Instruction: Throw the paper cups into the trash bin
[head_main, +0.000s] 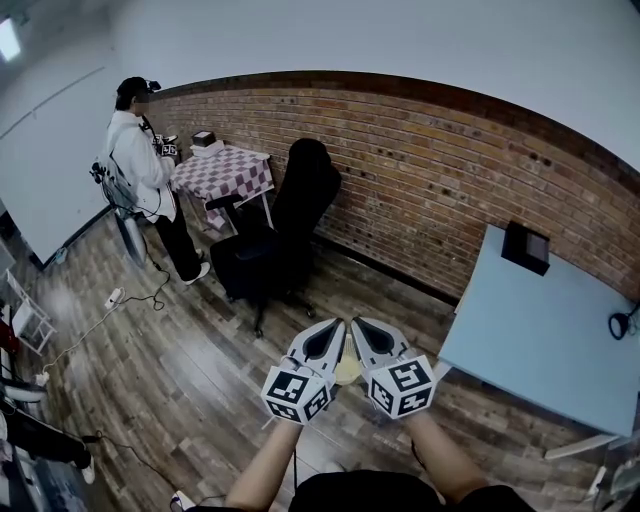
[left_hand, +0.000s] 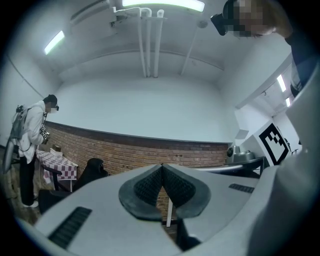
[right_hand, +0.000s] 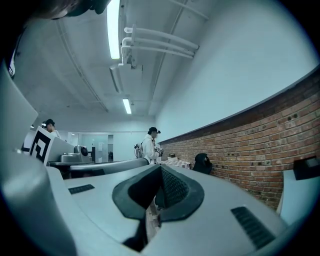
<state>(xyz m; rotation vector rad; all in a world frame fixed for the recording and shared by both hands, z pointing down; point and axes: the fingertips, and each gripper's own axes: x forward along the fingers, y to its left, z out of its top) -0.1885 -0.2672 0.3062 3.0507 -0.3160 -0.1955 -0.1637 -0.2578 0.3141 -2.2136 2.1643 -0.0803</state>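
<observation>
**Both grippers shut and empty; no cup or bin in sight**

The left gripper (head_main: 335, 328) and the right gripper (head_main: 362, 328) are held side by side, pointing level over the brown wood-plank floor (head_main: 200, 370). Each gripper's own view shows its jaws pressed together with nothing between the pads. A small pale yellowish patch (head_main: 347, 366) shows between the two grippers in the head view; I cannot tell what it is.

No paper cup and no trash bin can be made out in any view. Ahead are a black office chair (head_main: 290, 225), a red brick wall (head_main: 430, 170) and a light blue table (head_main: 545, 330).

This fits cups yet to be fetched, or cups already dropped. Either way, the cups and the bin would have to come into view before anything more could be judged.
</observation>
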